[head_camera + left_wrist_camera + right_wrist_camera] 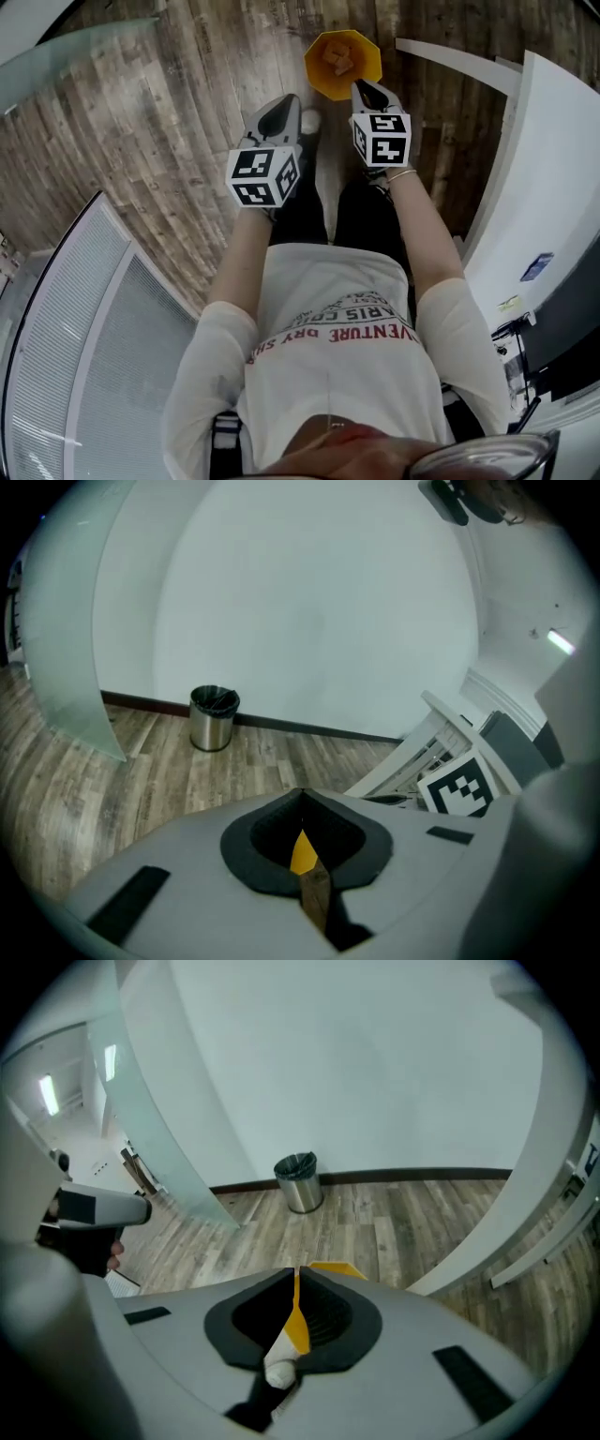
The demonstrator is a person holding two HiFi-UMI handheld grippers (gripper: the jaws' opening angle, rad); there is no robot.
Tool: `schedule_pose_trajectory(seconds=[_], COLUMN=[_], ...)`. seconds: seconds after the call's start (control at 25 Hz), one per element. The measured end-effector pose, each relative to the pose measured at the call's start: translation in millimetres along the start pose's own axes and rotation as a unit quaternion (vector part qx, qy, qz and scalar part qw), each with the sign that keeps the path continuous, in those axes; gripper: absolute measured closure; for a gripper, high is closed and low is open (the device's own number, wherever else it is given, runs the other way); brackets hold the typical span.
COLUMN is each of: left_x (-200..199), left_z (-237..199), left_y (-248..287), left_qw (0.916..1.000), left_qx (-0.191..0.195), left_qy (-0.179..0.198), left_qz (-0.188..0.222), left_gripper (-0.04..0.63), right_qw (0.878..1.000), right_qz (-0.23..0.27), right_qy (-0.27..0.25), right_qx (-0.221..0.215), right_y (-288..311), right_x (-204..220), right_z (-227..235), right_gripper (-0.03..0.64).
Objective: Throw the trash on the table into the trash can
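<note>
Left gripper (302, 803): jaws closed, tips meeting. The thin slit behind them shows an orange sliver (302, 852) and brown floor.

Beyond: wood-plank floor (141, 771). A small steel bin (214, 717) with a dark liner stands against the white wall (309, 611). Frosted glass panel (66, 649) at left. Marker cube (459, 787) at right, in front of white slatted furniture (422, 752).

Upside-down print "VENTURE" and "DRY" on the person's white shirt (330, 389)

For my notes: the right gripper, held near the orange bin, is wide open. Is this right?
No. The right gripper, held near the orange bin, is shut, its jaws together; the right gripper view shows it.
</note>
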State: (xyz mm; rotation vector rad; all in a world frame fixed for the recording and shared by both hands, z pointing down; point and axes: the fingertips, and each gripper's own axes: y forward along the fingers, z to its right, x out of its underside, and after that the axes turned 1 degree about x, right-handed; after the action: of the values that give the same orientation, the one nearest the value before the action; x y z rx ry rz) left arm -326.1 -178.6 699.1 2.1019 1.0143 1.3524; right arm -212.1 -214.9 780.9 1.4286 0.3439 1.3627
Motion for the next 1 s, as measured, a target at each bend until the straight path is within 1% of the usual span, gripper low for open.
schedule_pose_trajectory(seconds=[0.12, 0.24, 0.32, 0.4, 0.44, 0.52, 0.56, 0.6, 0.64, 0.76, 0.88, 0.92, 0.96, 1.0], left_x=[-45, -92, -116, -139, -151, -170, -178, -184, -190, -192, -169, -157, -142, -127], left_z=[34, 74, 106, 143, 162, 206, 230, 256, 282, 361, 434, 458, 483, 508], left_y=[-26, -49, -64, -78, -84, -94, -97, -99, -101, -106, -114, -118, -123, -129], left_qw=[0.9992, 0.9961, 0.9930, 0.9877, 0.9839, 0.9731, 0.9656, 0.9563, 0.9452, 0.9080, 0.8731, 0.8596, 0.8443, 0.8268], left_qx=[0.019, 0.046, 0.069, 0.099, 0.116, 0.153, 0.173, 0.195, 0.219, 0.287, 0.346, 0.367, 0.389, 0.412], left_qy=[0.028, 0.065, 0.084, 0.109, 0.125, 0.161, 0.183, 0.207, 0.232, 0.296, 0.337, 0.350, 0.364, 0.380], left_qz=[0.019, 0.039, 0.045, 0.050, 0.054, 0.061, 0.064, 0.066, 0.069, 0.075, 0.066, 0.060, 0.054, 0.047], left_gripper=[0.572, 0.572, 0.572, 0.572, 0.572, 0.572, 0.572, 0.572, 0.572, 0.572, 0.572, 0.572, 0.572, 0.572], right_qw=[0.998, 0.992, 0.987, 0.981, 0.976, 0.965, 0.958, 0.951, 0.942, 0.918, 0.891, 0.880, 0.867, 0.853], right_qz=[0.055, 0.118, 0.153, 0.188, 0.206, 0.241, 0.259, 0.277, 0.293, 0.325, 0.343, 0.349, 0.355, 0.360], right_qy=[0.015, 0.029, 0.027, 0.027, 0.031, 0.045, 0.050, 0.055, 0.059, 0.079, 0.113, 0.127, 0.143, 0.160], right_qx=[0.011, 0.020, 0.030, 0.048, 0.061, 0.091, 0.110, 0.130, 0.151, 0.215, 0.276, 0.296, 0.318, 0.342], right_y=[-61, -127, -173, -218, -241, -289, -314, -338, -362, -429, -491, -512, -532, -553], right_x=[-54, -105, -130, -152, -161, -175, -179, -180, -180, -161, -119, -101, -80, -58], right_z=[-5, -5, -4, 1, 5, 18, 26, 36, 46, 80, 114, 125, 135, 143], right_gripper=[0.583, 0.588, 0.591, 0.591, 0.591, 0.591, 0.591, 0.591, 0.591, 0.591, 0.591, 0.591, 0.591, 0.591])
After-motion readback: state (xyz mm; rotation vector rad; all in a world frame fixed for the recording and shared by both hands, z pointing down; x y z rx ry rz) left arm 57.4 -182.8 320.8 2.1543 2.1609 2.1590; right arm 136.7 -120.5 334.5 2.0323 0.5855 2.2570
